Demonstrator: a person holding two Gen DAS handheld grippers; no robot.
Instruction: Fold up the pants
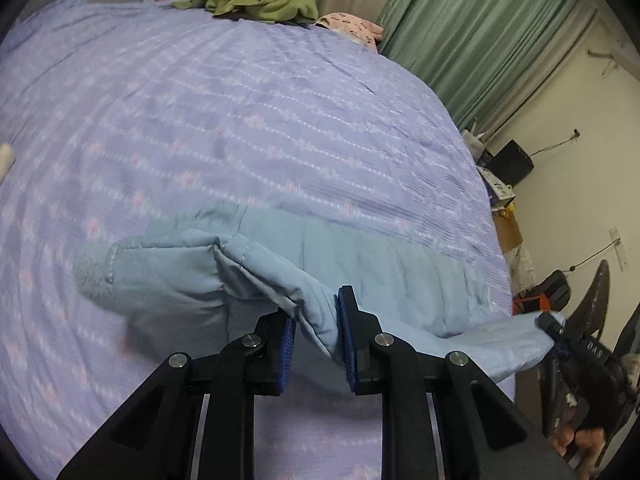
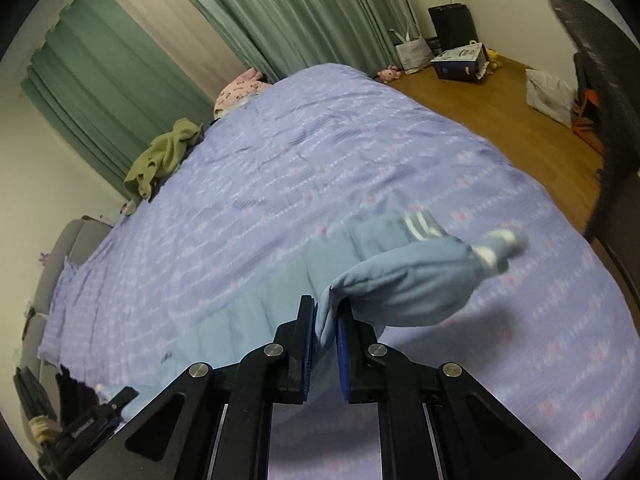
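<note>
With the light-blue pants (image 1: 280,272) half lifted off the near edge of the bed (image 1: 240,120), the left gripper (image 1: 316,340) and right gripper (image 2: 325,334) each clenched its near edge, apparently mid-fold; next, carry it across and release.

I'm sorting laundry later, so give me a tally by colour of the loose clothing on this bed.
Light blue: 1, the pants, held by the left gripper and right gripper
Olive green: 1, a crumpled garment at the far edge
Pink patterned: 1, a garment by the curtain
Total: 3
</note>
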